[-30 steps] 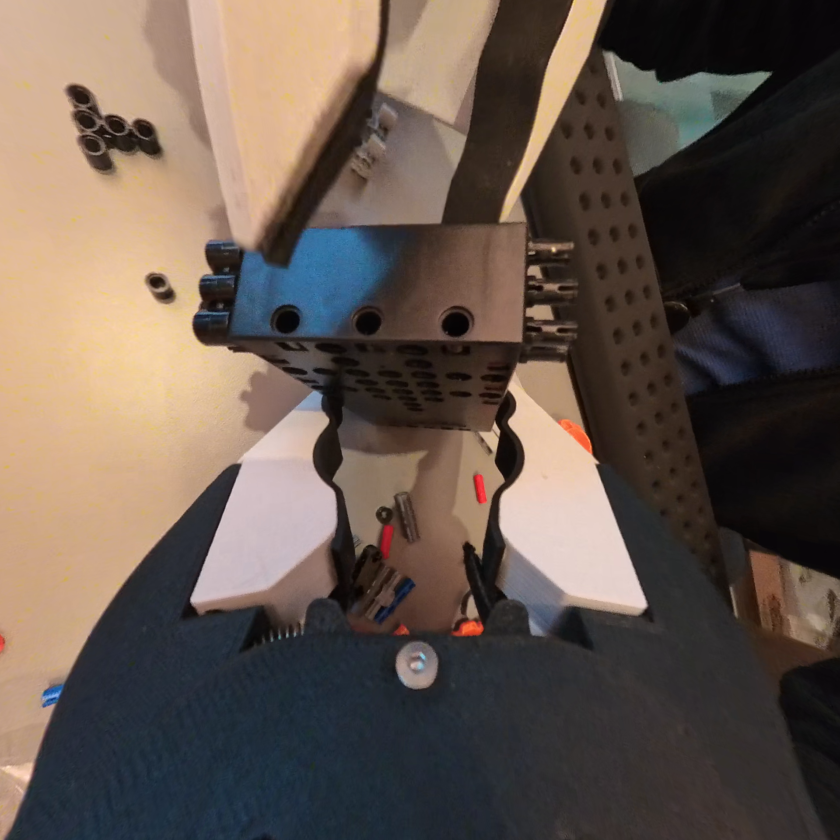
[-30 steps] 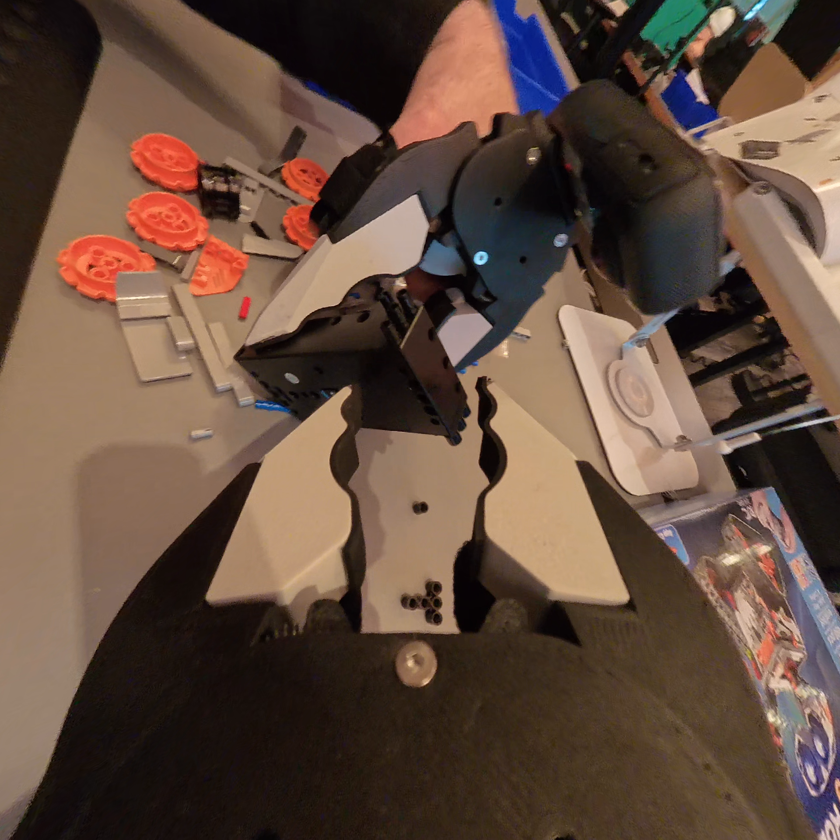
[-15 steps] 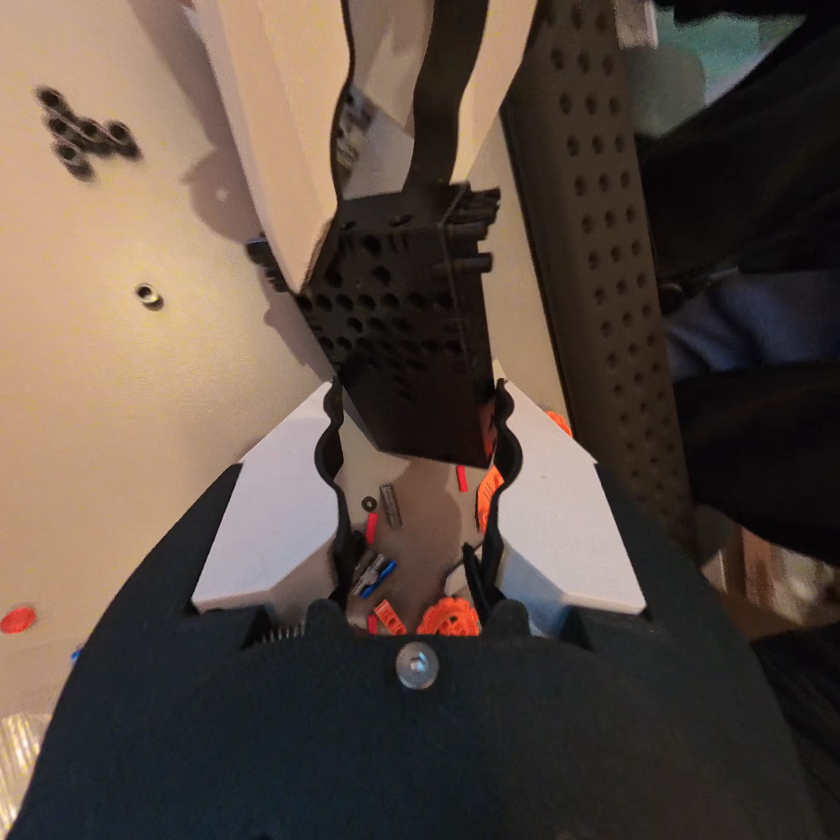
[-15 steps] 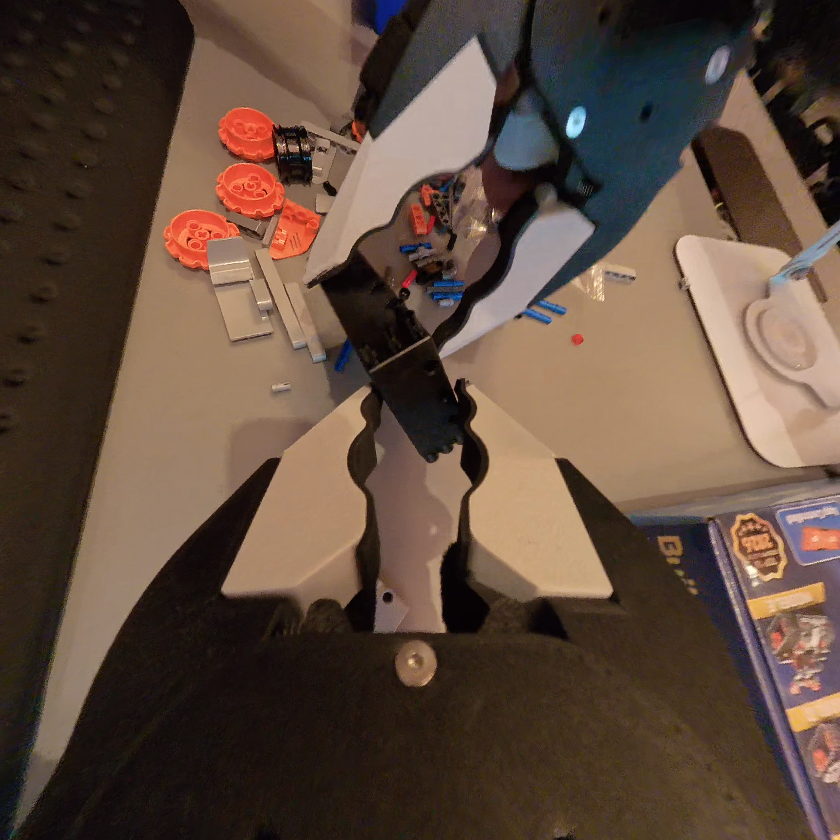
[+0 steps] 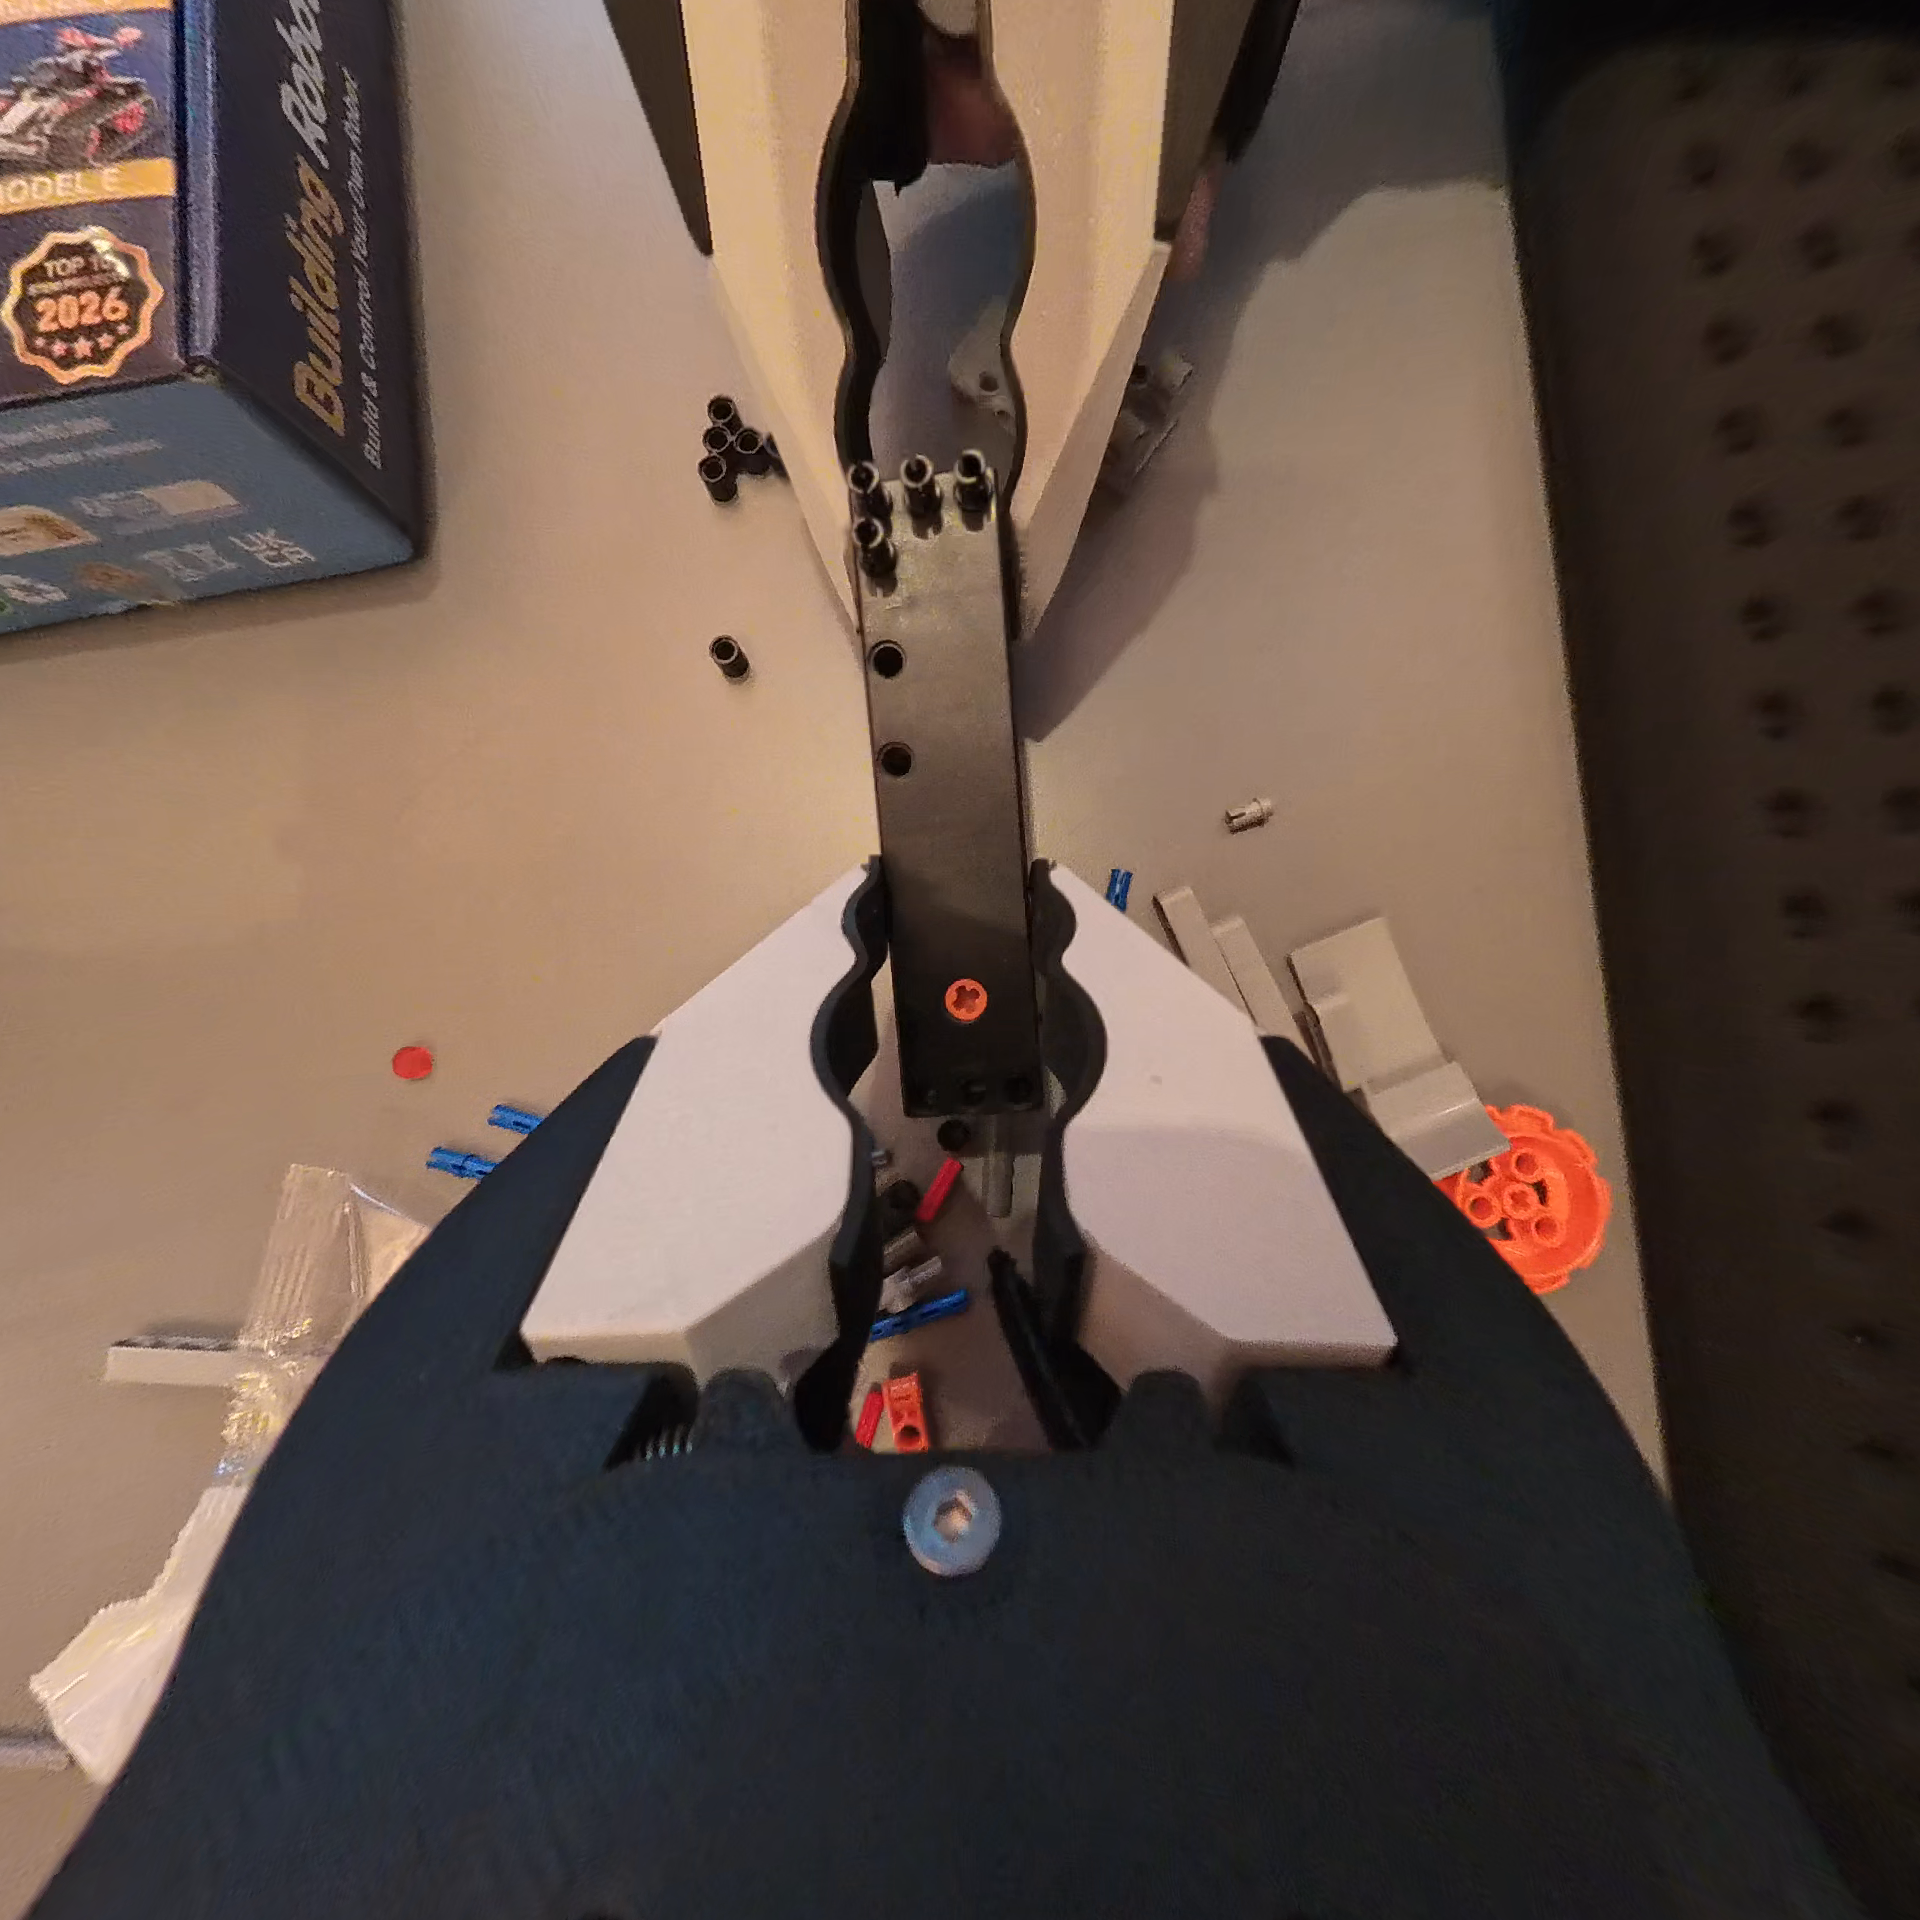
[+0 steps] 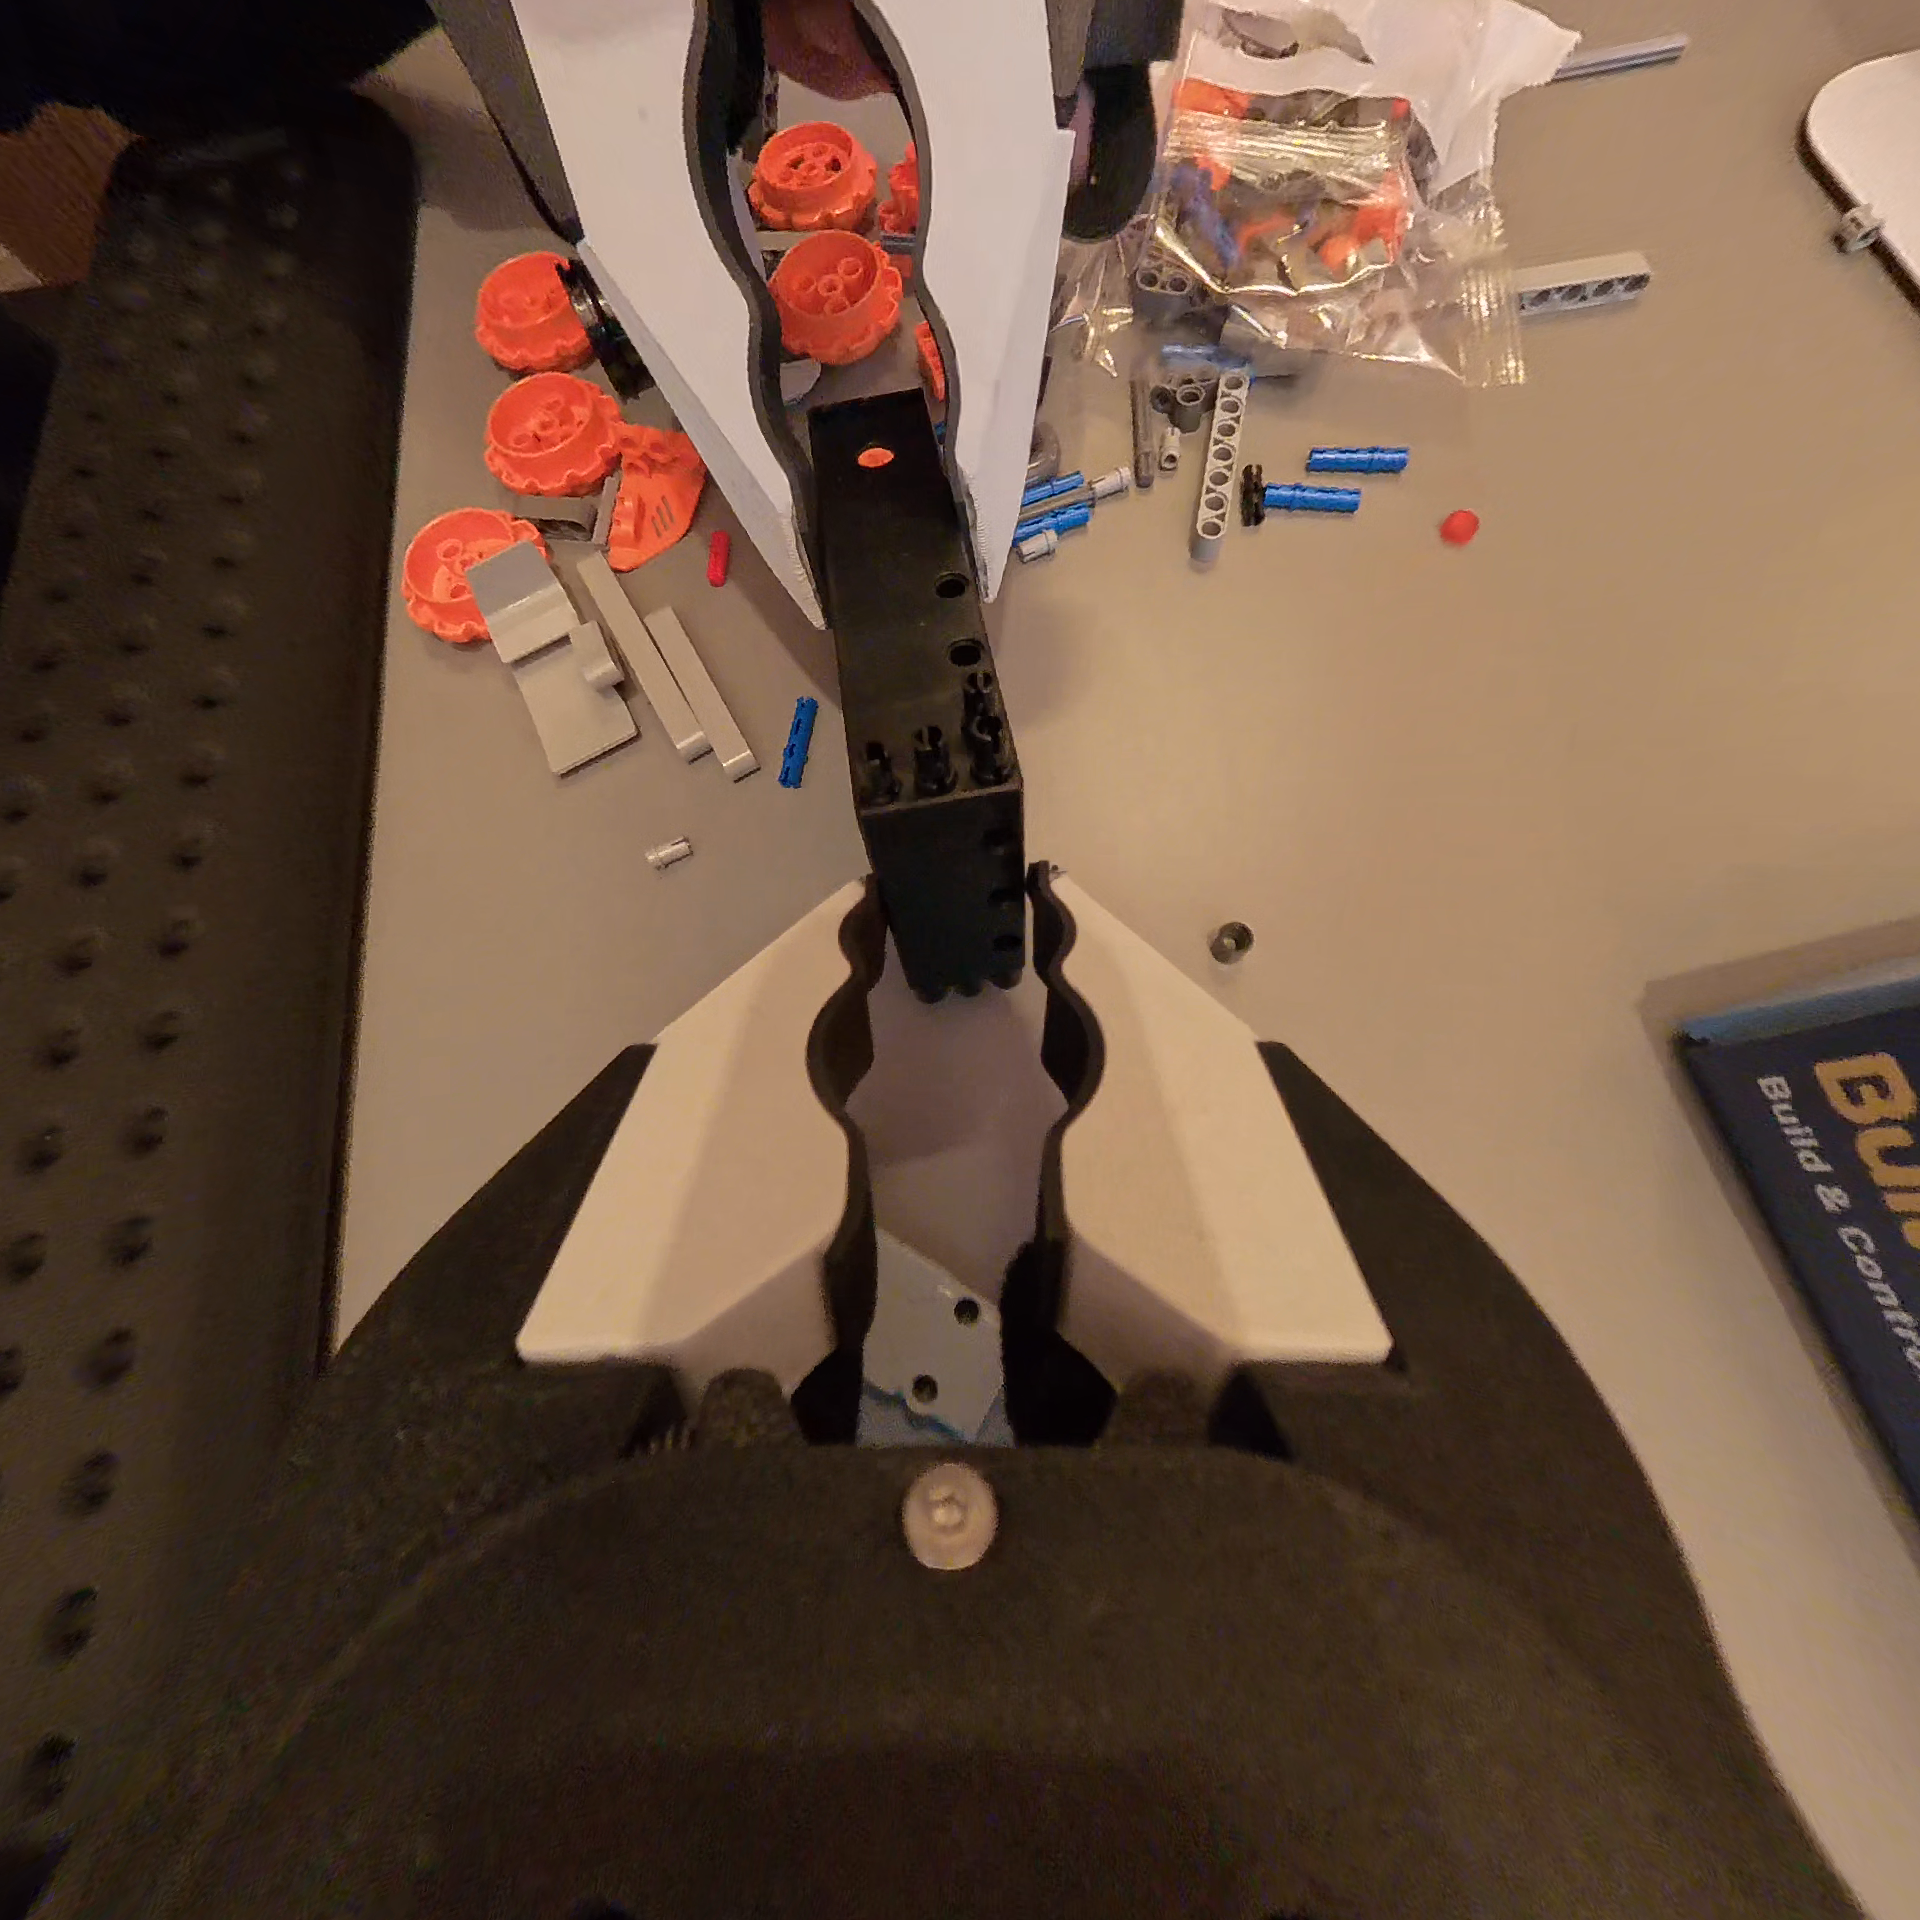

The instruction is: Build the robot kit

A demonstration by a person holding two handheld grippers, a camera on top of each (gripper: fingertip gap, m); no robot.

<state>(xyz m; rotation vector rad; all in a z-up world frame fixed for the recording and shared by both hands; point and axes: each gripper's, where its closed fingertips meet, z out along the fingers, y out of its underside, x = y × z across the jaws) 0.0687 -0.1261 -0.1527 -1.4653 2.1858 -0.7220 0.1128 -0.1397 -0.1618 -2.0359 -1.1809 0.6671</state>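
A long black block (image 5: 951, 727) with holes, black pins at one end and an orange axle hole is held above the grey table (image 5: 416, 831) by both grippers, one at each end. My left gripper (image 5: 954, 883) is shut on the end with the orange hole. My right gripper (image 6: 953, 883) is shut on the end with the pins. The grippers face each other in line. In the right wrist view the block (image 6: 914, 623) runs away to the left gripper's white fingers (image 6: 675, 343). In the left wrist view the right gripper's fingers (image 5: 769, 364) flank the pinned end.
Orange wheels (image 6: 836, 296), grey plates (image 6: 623, 665), blue pins (image 6: 1320, 497), a grey holed beam (image 6: 1221, 468) and a plastic bag of parts (image 6: 1309, 208) lie on the table. A blue box (image 5: 187, 312) and black connectors (image 5: 732, 462) lie beside. A black dimpled mat (image 6: 177, 727) borders the table. My hands' fingertips stand some 6 centimeters from each other.
The block has turned from broadside to end-on between the grippers. Both grippers have swung round and now face each other in line, each on one end of the block.
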